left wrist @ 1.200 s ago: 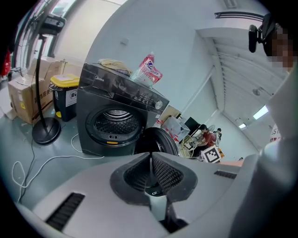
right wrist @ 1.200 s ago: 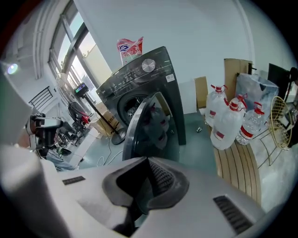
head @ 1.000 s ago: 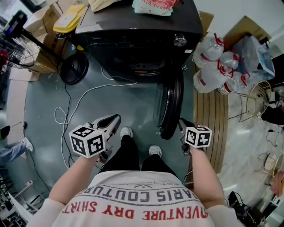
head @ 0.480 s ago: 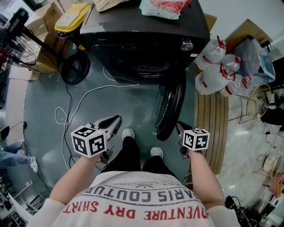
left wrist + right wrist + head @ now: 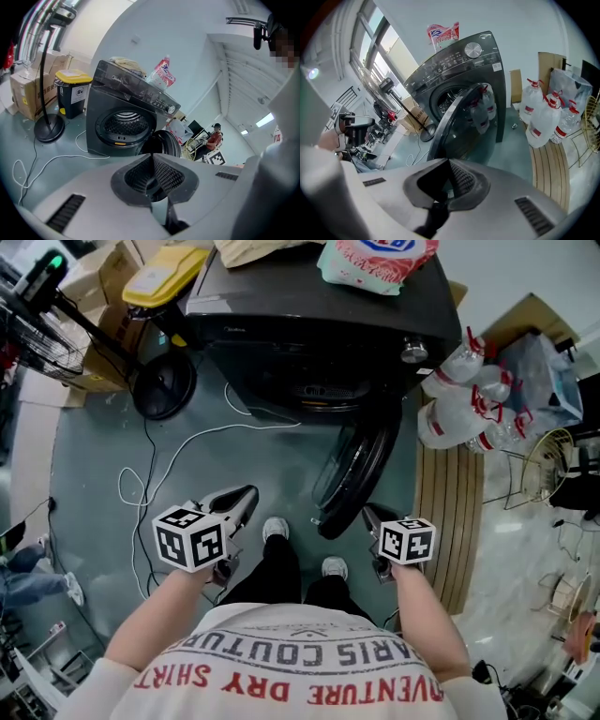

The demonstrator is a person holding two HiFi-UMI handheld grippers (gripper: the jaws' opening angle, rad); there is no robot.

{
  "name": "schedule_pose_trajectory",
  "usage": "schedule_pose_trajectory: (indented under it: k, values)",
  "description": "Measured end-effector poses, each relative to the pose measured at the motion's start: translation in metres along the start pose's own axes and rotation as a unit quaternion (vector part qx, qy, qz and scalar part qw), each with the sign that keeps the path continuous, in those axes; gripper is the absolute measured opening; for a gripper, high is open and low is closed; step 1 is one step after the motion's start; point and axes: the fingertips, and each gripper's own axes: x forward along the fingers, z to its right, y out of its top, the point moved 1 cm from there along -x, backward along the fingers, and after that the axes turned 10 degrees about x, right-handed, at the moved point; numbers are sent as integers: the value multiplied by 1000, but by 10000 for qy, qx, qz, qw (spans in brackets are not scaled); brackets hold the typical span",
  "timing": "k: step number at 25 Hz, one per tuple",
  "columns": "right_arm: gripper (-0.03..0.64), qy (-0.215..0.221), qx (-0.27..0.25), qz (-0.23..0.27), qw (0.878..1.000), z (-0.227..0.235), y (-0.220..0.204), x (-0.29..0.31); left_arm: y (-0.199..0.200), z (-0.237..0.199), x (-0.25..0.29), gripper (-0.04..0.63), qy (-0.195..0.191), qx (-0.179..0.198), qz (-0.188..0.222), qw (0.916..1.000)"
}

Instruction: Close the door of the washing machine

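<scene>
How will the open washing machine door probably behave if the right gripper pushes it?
The door looks like a rigid round frame with thick glass, so it probably will not flex. It hangs hinged on the washing machine, so a push from the right gripper should likely swing it, somewhat heavily.

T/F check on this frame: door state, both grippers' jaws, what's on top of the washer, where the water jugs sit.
1. The door of the washing machine is fully shut. False: it stands swung out, leaving the drum opening exposed.
2. The left gripper has its jaws together with nothing between them. True.
3. The right gripper is clamped on the door's rim. False: its jaws are together and empty, close to the door's outer edge.
4. A red-and-white bag lies on top of the washing machine. True.
5. The water jugs stand at the machine's left in the head view. False: they stand at its right.
</scene>
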Motion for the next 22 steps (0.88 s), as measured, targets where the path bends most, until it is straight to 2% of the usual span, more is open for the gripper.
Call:
schedule_pose_trajectory:
  k: [12, 22]
  values:
    - [21, 101, -290, -155, 9994, -52, 16, 37, 16, -48, -17, 38, 42, -10, 43, 10000]
    - [21, 251, -390, -25, 9989, -92, 42, 69, 26, -92, -35, 38, 125, -34, 136, 9998]
